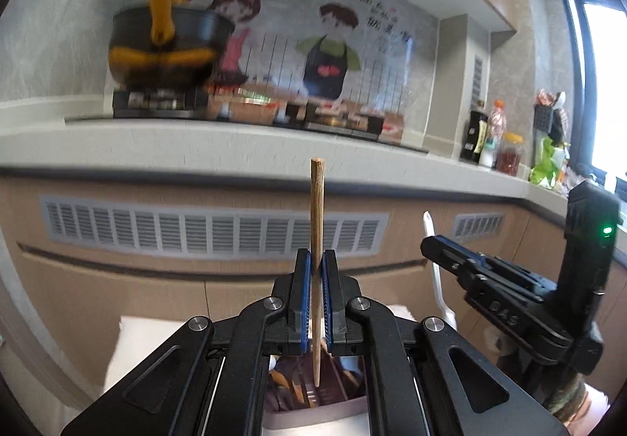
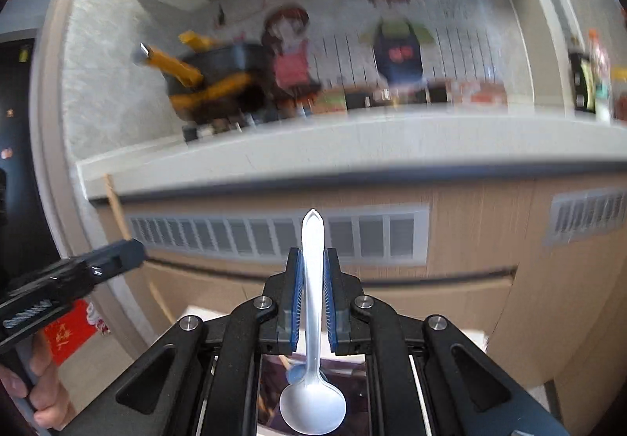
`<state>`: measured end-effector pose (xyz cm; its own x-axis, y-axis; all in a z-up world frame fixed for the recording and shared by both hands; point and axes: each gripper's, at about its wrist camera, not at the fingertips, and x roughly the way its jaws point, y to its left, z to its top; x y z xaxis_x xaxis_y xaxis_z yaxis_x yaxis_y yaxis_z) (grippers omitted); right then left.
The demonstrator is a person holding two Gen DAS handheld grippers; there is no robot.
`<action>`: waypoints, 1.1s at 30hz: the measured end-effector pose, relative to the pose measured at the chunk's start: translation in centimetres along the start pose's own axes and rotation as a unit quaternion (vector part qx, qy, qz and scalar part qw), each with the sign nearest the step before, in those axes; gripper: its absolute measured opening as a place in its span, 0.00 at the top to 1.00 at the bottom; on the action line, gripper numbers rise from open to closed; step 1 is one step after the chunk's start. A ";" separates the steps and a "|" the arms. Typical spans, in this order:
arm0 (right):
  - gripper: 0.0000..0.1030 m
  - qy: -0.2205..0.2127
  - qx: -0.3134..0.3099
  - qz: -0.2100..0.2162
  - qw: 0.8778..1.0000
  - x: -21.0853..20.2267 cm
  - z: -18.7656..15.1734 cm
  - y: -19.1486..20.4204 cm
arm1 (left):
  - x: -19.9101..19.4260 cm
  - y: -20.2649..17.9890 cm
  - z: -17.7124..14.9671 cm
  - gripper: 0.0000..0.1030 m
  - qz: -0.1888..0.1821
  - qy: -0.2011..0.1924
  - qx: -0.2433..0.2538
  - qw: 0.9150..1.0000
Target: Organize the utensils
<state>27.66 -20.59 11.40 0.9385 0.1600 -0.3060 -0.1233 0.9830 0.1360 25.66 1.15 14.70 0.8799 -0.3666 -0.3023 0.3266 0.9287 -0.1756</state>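
My left gripper (image 1: 316, 259) is shut on a wooden chopstick (image 1: 316, 208), held upright with its blunt end up and its thin end hanging below the jaws. My right gripper (image 2: 312, 259) is shut on a white plastic spoon (image 2: 312, 279), handle tip up and bowl (image 2: 312, 410) hanging down. Under the left gripper a pink utensil tray (image 1: 313, 412) with dark utensils shows on a white surface. The right gripper also shows at the right of the left wrist view (image 1: 435, 244), with the spoon's handle behind it. The left gripper shows at the left of the right wrist view (image 2: 129, 251).
A kitchen counter (image 1: 235, 138) runs across ahead with a black pot with orange handles (image 1: 164, 44) on a stove. Bottles and jars (image 1: 497, 142) stand at the counter's right end near a window. Cabinet fronts with vent grilles (image 1: 211, 228) lie below.
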 end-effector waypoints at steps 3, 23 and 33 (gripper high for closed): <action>0.90 0.023 0.004 -0.009 1.000 2.2 -1.7 -0.6 | 2.3 0.8 -1.4 0.94 -0.001 0.015 -0.008 1.000; 0.63 0.100 -0.023 -0.006 0.995 -0.6 -7.8 0.0 | 5.3 1.0 -8.6 0.85 0.012 0.122 -0.016 0.992; 0.17 0.081 -0.018 -0.055 0.995 -13.5 -10.9 2.2 | -5.9 -2.5 -11.5 0.24 0.094 0.102 0.038 0.990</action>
<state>11.22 -19.65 5.53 0.8828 0.0610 -0.4657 -0.0371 0.9975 0.0602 15.71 0.32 6.18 0.8421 -0.1836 -0.5071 0.1962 0.9801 -0.0291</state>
